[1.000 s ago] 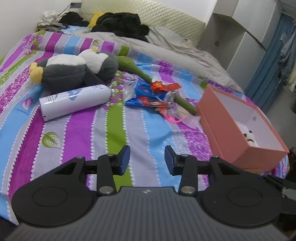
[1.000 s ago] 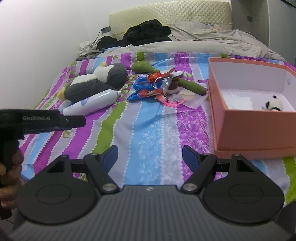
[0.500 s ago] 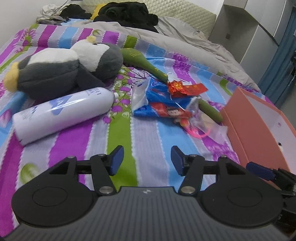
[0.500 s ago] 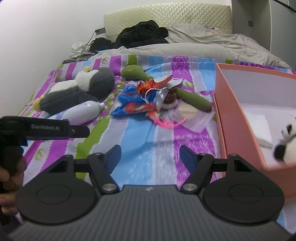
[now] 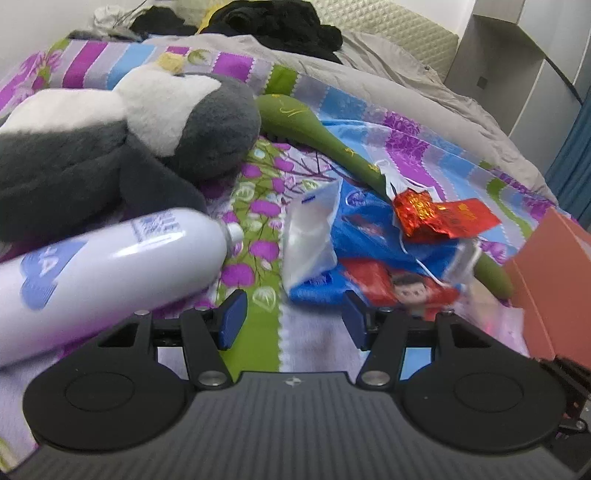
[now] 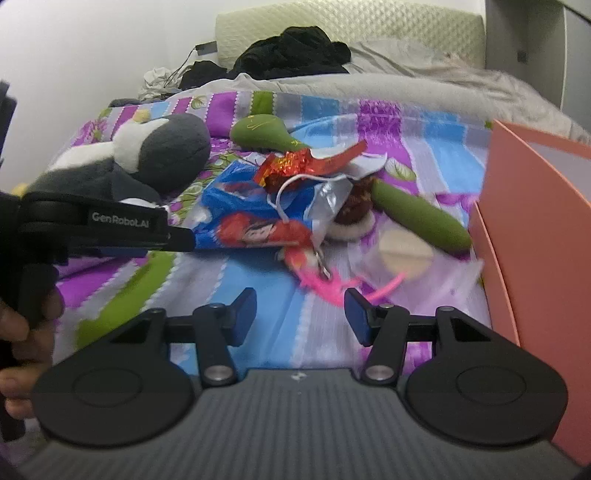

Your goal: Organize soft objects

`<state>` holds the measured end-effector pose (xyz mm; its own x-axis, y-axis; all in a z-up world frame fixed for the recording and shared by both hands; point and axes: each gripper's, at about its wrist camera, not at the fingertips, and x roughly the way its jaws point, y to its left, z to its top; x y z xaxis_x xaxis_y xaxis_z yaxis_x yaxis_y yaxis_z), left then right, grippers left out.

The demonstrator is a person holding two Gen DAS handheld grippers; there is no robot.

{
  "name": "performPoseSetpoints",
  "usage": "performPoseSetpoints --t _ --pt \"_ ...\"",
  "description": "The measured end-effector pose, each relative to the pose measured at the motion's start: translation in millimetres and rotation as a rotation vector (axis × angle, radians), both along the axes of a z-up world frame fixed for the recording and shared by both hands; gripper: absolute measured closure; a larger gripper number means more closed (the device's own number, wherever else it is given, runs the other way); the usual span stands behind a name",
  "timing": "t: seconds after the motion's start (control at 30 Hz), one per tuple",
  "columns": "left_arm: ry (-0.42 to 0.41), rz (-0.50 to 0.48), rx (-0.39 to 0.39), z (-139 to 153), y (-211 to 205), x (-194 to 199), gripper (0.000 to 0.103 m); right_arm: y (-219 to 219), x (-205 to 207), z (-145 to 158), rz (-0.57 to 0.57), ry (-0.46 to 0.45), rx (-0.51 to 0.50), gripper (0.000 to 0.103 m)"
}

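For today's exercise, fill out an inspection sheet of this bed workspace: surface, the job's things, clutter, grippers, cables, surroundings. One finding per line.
Surface: striped bedspread in purple, blue and green, with a grey duvet behind.
Job's things: grey and white plush penguin lying on its side; long green soft toy; open orange box at the right.
Clutter: white spray bottle lying against the penguin; blue snack bag; red foil wrapper; pink plastic bits.
Grippers: left gripper open, nothing between its jaws; right gripper closing, nothing between its jaws.
Cables: a dark cord by the headboard.
Surroundings: black clothes, quilted headboard.
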<state>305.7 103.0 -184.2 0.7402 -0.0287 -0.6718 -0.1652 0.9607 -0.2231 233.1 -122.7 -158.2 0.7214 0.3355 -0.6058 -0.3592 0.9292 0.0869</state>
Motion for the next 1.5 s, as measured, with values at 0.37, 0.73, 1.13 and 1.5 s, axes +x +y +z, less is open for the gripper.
performPoseSetpoints --t 0.37,0.73,1.13,1.5 --pt "-0.010 -0.002 -0.055 -18.9 2.6 28.2 0.055 26.0 37.9 -21.1 0.079 -0.080 -0.106 0.062" --pt "-0.034 0.022 0.000 6.1 -13.8 1.5 0.097 21.5 28.5 -12.5 0.064 -0.052 -0.126 0.072" --pt "-0.040 0.084 -0.059 46.3 -18.6 -96.3 0.099 7.0 -38.9 12.5 0.060 -0.024 -0.141 0.072" --pt "-0.023 0.120 -0.113 53.3 -12.6 -180.4 0.099 -7.9 -106.8 23.2 0.075 0.000 -0.154 0.072"
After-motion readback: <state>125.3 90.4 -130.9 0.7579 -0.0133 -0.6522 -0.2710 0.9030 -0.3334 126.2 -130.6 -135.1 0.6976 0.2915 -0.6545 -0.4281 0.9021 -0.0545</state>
